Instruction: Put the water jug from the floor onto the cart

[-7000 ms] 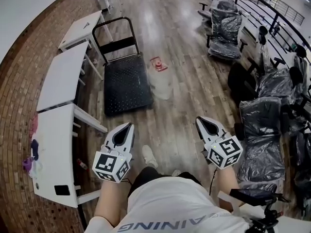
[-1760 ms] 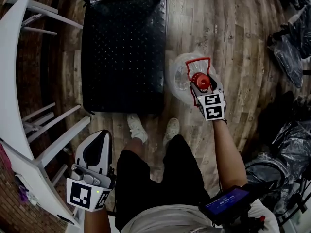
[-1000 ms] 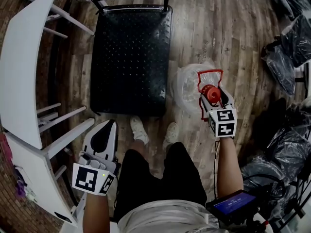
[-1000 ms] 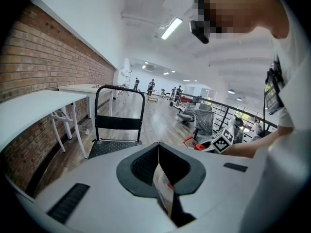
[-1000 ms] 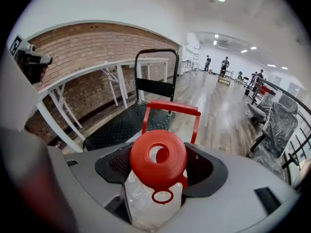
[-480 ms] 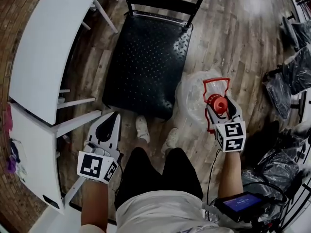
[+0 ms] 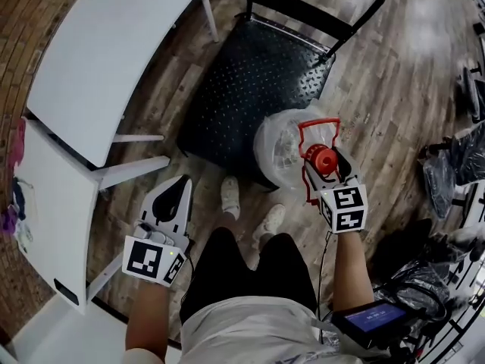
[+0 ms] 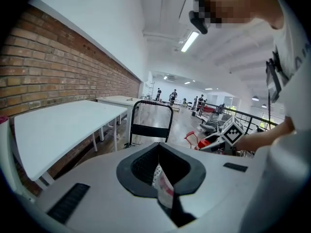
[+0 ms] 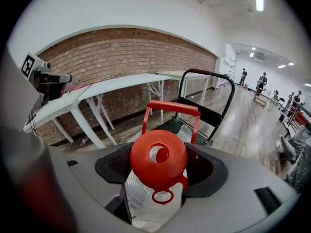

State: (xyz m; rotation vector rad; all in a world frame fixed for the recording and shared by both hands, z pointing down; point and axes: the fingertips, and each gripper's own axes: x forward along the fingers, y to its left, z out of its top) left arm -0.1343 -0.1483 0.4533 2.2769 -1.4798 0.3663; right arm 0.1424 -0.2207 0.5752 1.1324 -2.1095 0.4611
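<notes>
Gripping the water jug (image 7: 282, 149) by its neck, the right gripper (image 7: 322, 164) has its jaws spread wide and clamped just under the red cap (image 9: 158, 159). The cap's flare gives the jaws a ledge to bear on, so the clear body hangs straight down below them. The red carry handle (image 9: 170, 107) stands free beyond the cap, unused. From where I stand, the jug looks lifted at the near corner of the black cart (image 7: 242, 82). It overlaps the edge of the deck and is not yet set down on it.

The left gripper (image 7: 184, 182) hangs low beside the person's leg, well apart from the jug, probably to stay out of the way. Its jaws meet at the tips. A small white-and-red scrap shows in the hollow between them, and I can't make out what it is.
</notes>
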